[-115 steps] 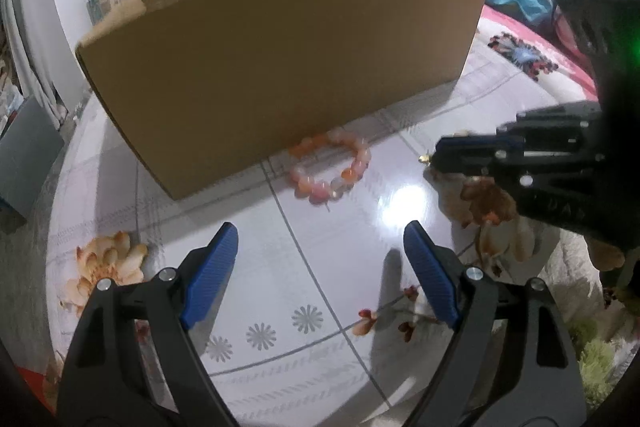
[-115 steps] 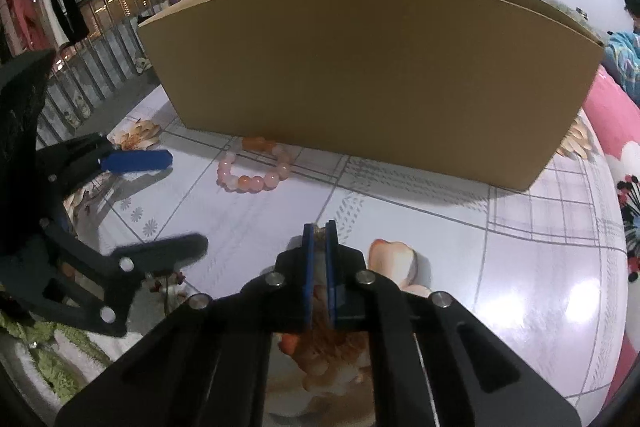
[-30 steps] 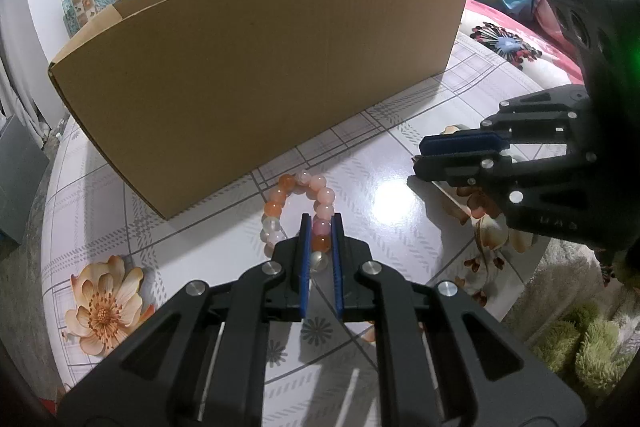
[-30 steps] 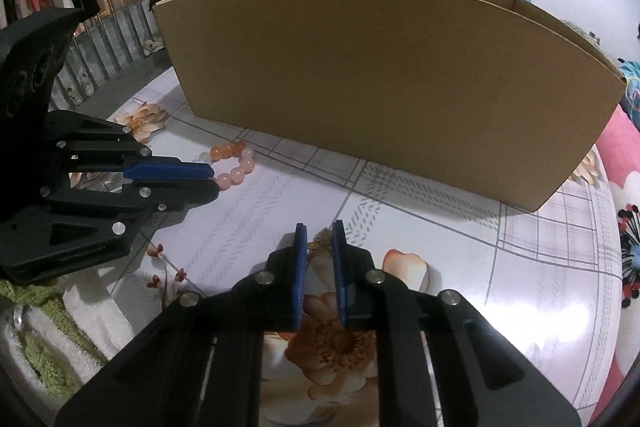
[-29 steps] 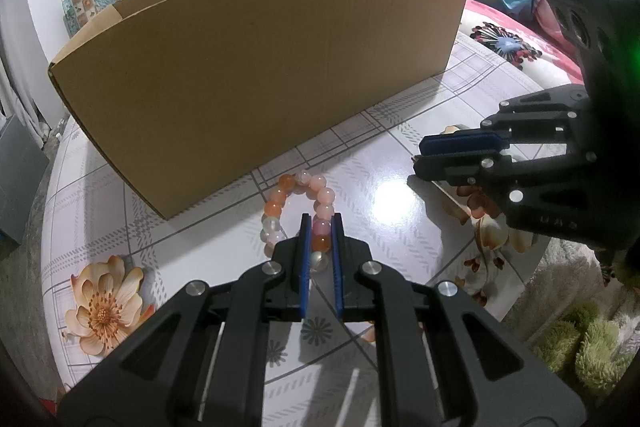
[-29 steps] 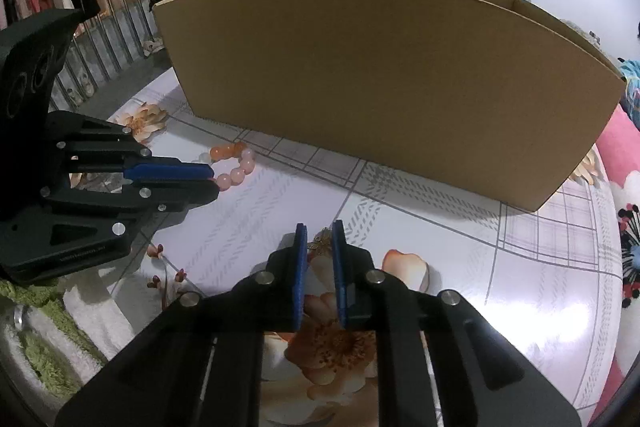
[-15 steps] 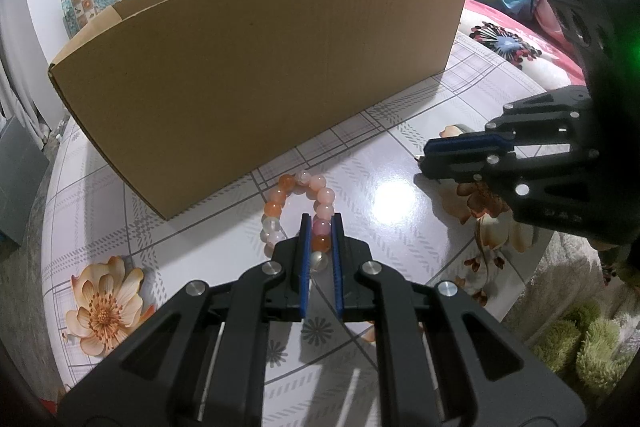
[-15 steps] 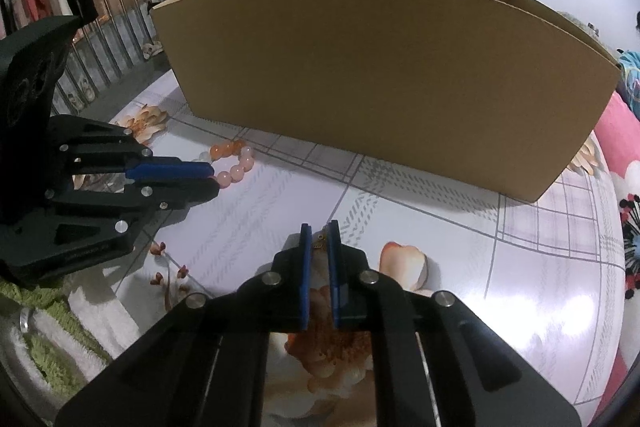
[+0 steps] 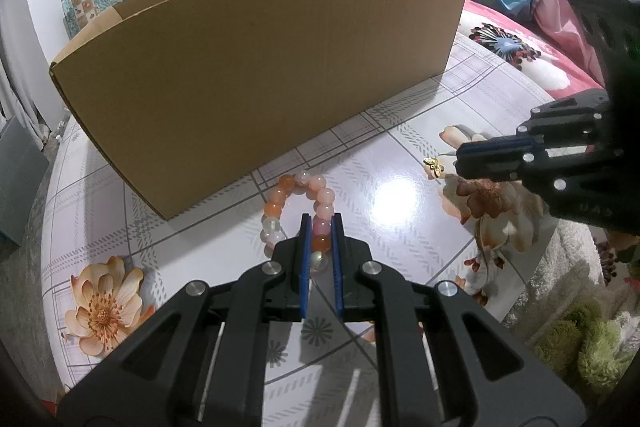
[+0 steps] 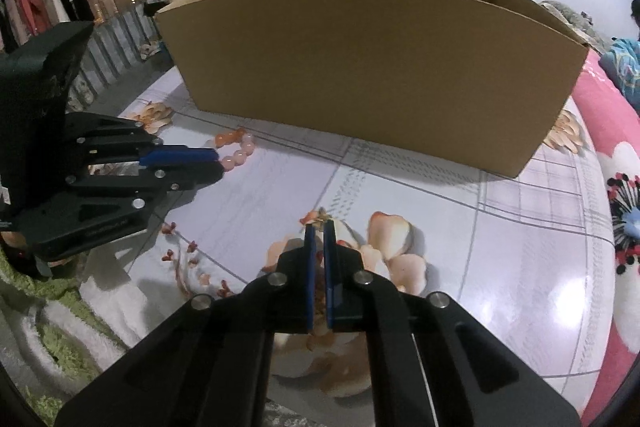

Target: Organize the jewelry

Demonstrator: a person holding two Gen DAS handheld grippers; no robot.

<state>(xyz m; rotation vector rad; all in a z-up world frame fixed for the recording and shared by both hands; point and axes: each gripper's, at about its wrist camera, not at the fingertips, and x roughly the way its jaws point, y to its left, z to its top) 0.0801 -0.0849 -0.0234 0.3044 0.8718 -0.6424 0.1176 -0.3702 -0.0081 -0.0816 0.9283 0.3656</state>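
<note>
Both grippers have come down and closed since earlier. Left gripper (image 9: 319, 223) pinches the bracelet (image 9: 298, 215) on the table (image 9: 400, 155). Right gripper (image 10: 319, 227) pinches a small gold piece (image 9: 434, 165). Nothing is in the box (image 9: 256, 67) yet, so lifting and dropping are left.

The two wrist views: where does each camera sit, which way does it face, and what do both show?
Left wrist: on the left gripper, facing down at the bead bracelet it grips; right gripper at right.
Right wrist: on the right gripper, facing down at a small gold piece; left gripper at left.
Shared: cardboard box, floral tabletop, bracelet.
</note>
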